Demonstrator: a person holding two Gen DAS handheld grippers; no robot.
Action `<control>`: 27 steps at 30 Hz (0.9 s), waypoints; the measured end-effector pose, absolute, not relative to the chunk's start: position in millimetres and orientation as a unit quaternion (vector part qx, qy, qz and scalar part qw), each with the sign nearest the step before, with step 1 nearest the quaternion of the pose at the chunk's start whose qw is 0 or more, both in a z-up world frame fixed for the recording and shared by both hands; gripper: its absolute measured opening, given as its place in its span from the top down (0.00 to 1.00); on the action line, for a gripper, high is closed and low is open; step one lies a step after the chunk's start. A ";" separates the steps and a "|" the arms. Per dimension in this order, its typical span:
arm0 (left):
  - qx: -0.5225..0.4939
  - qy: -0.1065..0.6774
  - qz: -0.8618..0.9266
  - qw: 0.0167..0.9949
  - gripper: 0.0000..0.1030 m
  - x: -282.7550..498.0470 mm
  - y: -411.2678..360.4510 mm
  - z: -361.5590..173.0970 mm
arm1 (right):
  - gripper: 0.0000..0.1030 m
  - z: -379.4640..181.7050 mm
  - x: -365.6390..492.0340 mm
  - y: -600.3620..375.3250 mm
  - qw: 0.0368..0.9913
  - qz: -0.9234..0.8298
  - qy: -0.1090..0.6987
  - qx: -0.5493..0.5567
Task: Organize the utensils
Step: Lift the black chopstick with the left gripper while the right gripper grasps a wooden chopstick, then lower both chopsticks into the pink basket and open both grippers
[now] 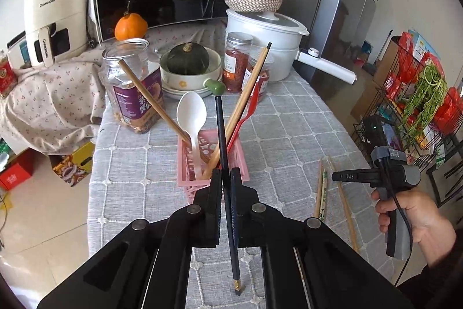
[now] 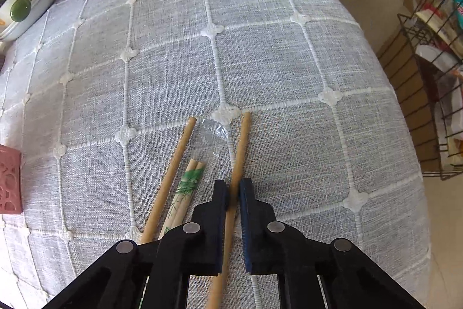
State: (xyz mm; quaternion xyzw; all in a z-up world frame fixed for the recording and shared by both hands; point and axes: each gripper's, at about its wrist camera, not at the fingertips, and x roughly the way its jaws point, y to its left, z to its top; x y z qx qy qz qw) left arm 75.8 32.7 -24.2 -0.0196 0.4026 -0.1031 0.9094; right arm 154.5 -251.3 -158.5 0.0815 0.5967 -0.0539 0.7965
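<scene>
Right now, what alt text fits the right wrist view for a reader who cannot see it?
The right hand-held gripper is shut on a bare wooden chopstick lying on a grey checked tablecloth. Beside it lie another bare chopstick and a wrapped chopstick pair; a pink basket edges in at left.

L tool (image 1: 226,174) clamped, angled down | R tool (image 2: 233,187) clamped, steep down, hand (image 1: 411,219) on grip
</scene>
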 end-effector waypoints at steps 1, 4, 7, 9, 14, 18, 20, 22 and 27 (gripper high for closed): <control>-0.021 0.400 -0.103 0.911 0.95 74.3 35.0 -22.0 | 0.95 -157.3 152.8 -255.3 0.798 -0.048 0.593 0.094; -0.018 0.389 -0.108 0.915 0.95 68.2 40.6 -11.7 | 0.95 -147.2 145.4 -265.2 0.804 -0.032 0.579 0.133; -0.017 0.370 -0.106 0.923 0.95 60.5 46.5 -0.1 | 0.95 -124.5 133.2 -266.1 0.822 -0.020 0.550 0.148; -0.026 0.360 -0.106 0.927 0.95 56.5 51.8 8.1 | 0.95 -106.5 123.2 -262.7 0.834 -0.003 0.529 0.156; -0.045 0.324 -0.102 0.939 0.95 45.0 62.8 31.0 | 0.95 -62.3 102.7 -252.1 0.866 0.028 0.477 0.147; -0.055 0.281 -0.098 0.953 0.95 32.0 69.8 55.3 | 0.95 -33.4 90.3 -244.2 0.885 0.047 0.437 0.155; -0.061 0.263 -0.101 0.958 0.95 26.7 73.5 66.9 | 0.95 -19.3 84.4 -240.2 0.895 0.055 0.414 0.155; -0.069 0.239 -0.099 0.963 0.95 21.7 78.7 77.5 | 0.95 -4.6 79.3 -235.4 0.907 0.058 0.390 0.149; -0.090 0.198 -0.085 0.972 0.95 23.3 90.1 92.5 | 0.95 26.9 71.4 -225.9 0.930 0.063 0.332 0.142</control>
